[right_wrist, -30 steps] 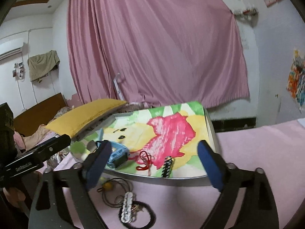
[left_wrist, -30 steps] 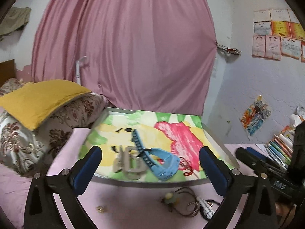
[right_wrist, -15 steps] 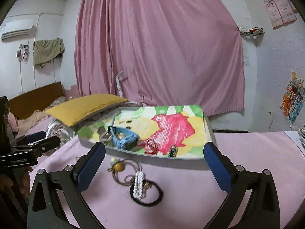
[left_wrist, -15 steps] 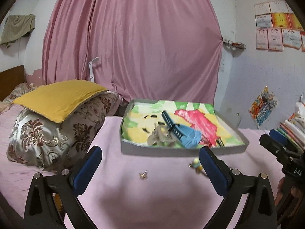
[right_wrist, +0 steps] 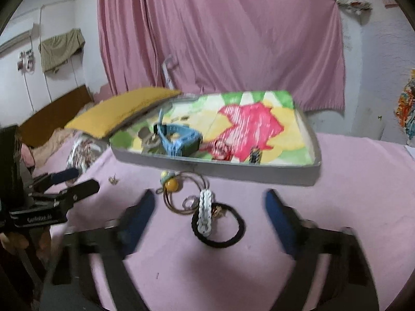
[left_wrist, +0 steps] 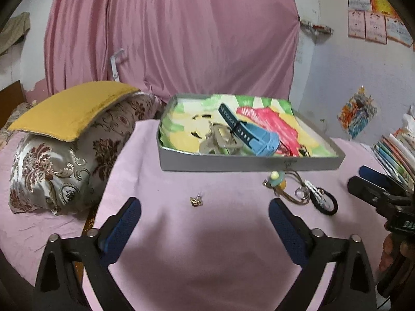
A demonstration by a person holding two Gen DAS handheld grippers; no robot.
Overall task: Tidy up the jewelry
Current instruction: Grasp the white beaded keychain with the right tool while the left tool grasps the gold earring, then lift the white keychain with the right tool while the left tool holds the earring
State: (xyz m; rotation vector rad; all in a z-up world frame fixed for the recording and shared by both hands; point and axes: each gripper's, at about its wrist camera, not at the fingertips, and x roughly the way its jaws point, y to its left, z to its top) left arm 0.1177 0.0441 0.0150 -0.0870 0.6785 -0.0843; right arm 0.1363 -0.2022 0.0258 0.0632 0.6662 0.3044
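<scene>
Both grippers point down at an angle over the pink bedsheet (left_wrist: 223, 254). Left gripper (left_wrist: 205, 223): jaws apart and closing, nothing between them; a small earring (left_wrist: 195, 200) lies just ahead. Right gripper (right_wrist: 210, 217): jaws apart and closing, a black hair tie (right_wrist: 228, 235) with a white charm (right_wrist: 205, 215) between them, untouched. The tray (left_wrist: 233, 162) beyond holds a blue watch (left_wrist: 259, 140).

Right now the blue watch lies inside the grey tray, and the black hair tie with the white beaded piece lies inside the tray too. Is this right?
Not quite. The blue watch is inside the grey tray, but the black hair tie lies outside it, on the pink sheet in front of the tray. The right wrist view shows this.
</scene>
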